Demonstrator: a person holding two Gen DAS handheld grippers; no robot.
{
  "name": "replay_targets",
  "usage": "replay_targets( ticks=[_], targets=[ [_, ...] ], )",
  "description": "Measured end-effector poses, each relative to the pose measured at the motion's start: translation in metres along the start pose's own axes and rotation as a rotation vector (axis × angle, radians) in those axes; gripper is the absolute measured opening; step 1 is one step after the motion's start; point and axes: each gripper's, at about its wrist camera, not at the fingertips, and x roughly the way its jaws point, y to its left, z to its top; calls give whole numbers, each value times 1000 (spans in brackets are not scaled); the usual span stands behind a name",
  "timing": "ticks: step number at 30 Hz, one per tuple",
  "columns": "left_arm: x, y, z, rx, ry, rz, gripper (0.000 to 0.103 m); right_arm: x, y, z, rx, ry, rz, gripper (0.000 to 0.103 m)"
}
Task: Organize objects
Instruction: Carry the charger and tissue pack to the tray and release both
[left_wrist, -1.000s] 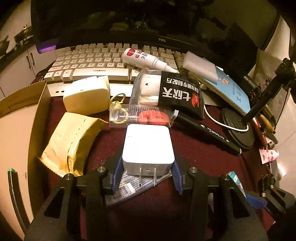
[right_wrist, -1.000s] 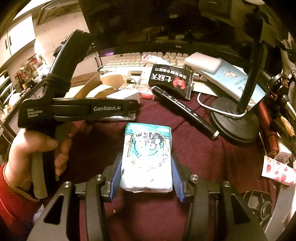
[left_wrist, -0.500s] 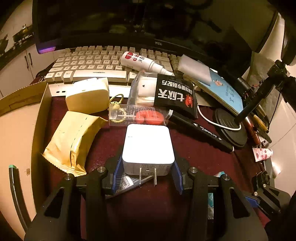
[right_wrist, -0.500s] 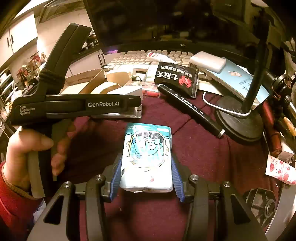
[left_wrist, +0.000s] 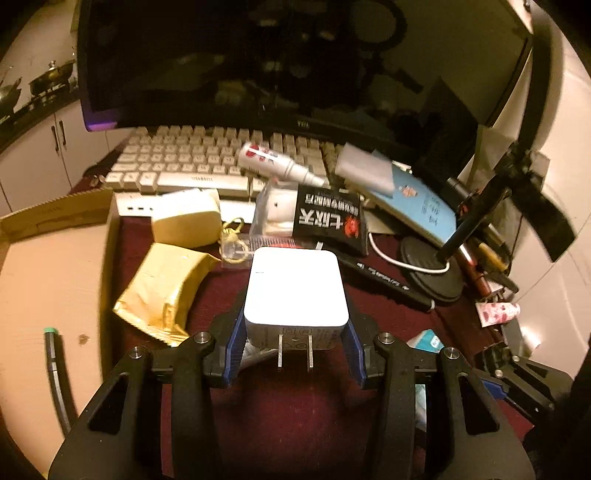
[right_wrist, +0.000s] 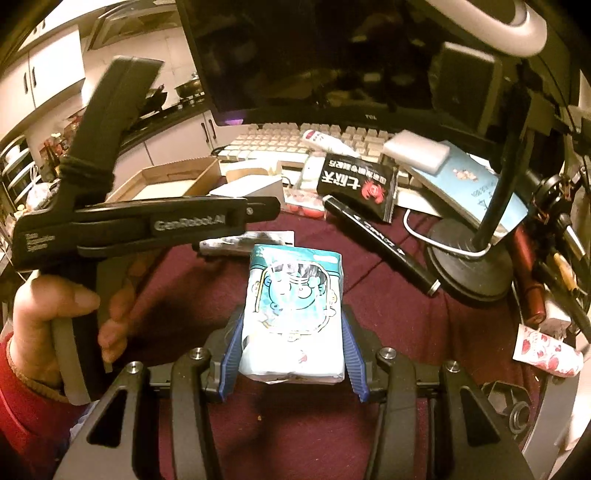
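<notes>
The left gripper (left_wrist: 294, 354) is clamped on a white plug adapter (left_wrist: 295, 291), its blue pads pressed to both sides and the two metal prongs pointing back toward the camera; the adapter is held above the dark red cloth (left_wrist: 295, 413), in front of the desk clutter. The right gripper (right_wrist: 291, 354) is squeezed shut around a tissue pack (right_wrist: 293, 310) in light blue wrap printed with a cartoon face, also held over the cloth. In the right wrist view the person's left hand (right_wrist: 55, 317) grips the other tool's handle, whose side reads "GenRobot.AI", with smaller blurred lettering nearer the grip. Behind everything stands a dark monitor (right_wrist: 332, 55) with a small "TCL" mark on its lower bezel, and a pale keyboard (left_wrist: 192, 162) lies below it. A white bottle with red print (left_wrist: 277, 162) lies across the keys. A black packet (right_wrist: 358, 184) shows white Chinese characters, upside down from here, and a red crab. A black marker (right_wrist: 380, 243) with small white script, too fine to read, lies beside it, near a round black stand base (right_wrist: 469, 258). A blue booklet (left_wrist: 417, 203) carries a grey-white block. At the left sit a yellow padded envelope (left_wrist: 166, 284) and an open cardboard box (left_wrist: 48, 258).
</notes>
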Motion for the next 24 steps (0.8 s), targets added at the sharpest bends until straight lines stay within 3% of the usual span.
replay_targets(
  ticks=[14, 24],
  targets=[
    [-58, 17, -12, -23, -104, 29, 45, -15, 18, 18, -63, -44, 9, 48],
    [-105, 80, -34, -146, -159, 100, 45, -8, 61, 29, -167, -38, 35, 48]
  ],
)
